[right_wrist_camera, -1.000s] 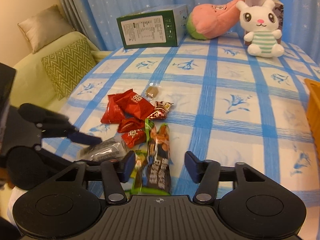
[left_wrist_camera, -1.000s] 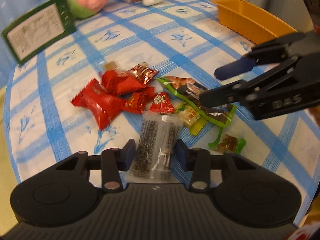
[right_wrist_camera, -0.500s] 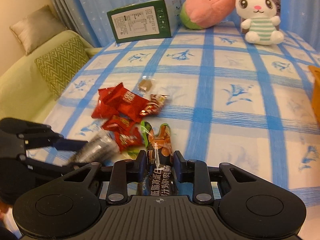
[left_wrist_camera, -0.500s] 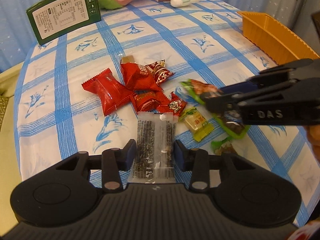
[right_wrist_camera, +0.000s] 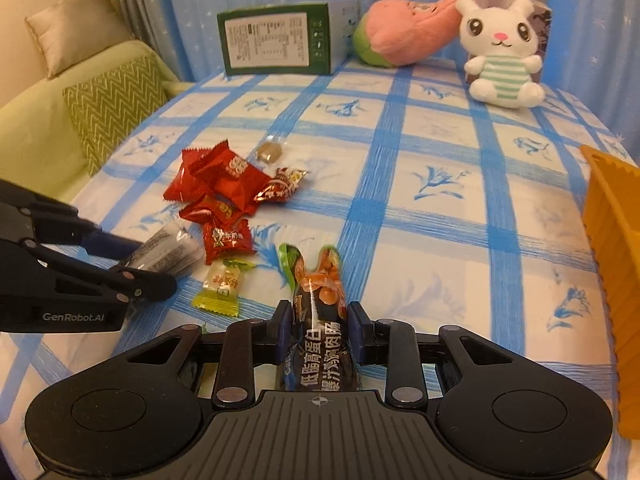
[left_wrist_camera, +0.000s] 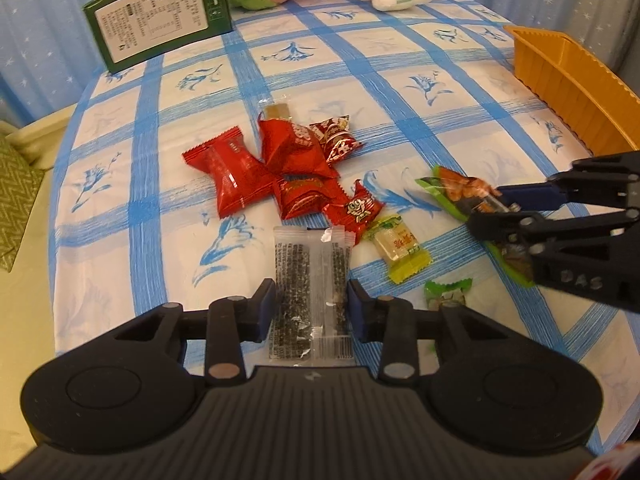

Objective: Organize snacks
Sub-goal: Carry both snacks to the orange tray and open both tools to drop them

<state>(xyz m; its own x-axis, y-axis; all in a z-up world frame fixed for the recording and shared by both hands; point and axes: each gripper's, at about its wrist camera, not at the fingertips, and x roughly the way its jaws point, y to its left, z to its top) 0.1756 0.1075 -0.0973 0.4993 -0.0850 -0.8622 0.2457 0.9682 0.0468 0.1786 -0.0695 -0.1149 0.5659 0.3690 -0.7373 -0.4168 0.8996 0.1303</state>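
Two close, converging views over tablecloth (left_wrist_camera: 304,68)

A clear sesame-bar packet (left_wrist_camera: 311,280) with two dark strips inside lies lengthwise toward the near edge of the surface, its near half pinched between jaws. A dark sausage pack (right_wrist_camera: 318,328) with green edging and an orange printed end is likewise clamped between jaws, its far end pointing toward the surface's middle. Between them lie a yellow-green candy (left_wrist_camera: 399,249) and a small green-wrapped sweet (left_wrist_camera: 447,294). Farther in sits a cluster of red snack packets (left_wrist_camera: 276,172), overlapping one another, with a small brown candy (left_wrist_camera: 278,111) in clear wrap just beyond. An orange tray (left_wrist_camera: 568,80) stands at the right edge.
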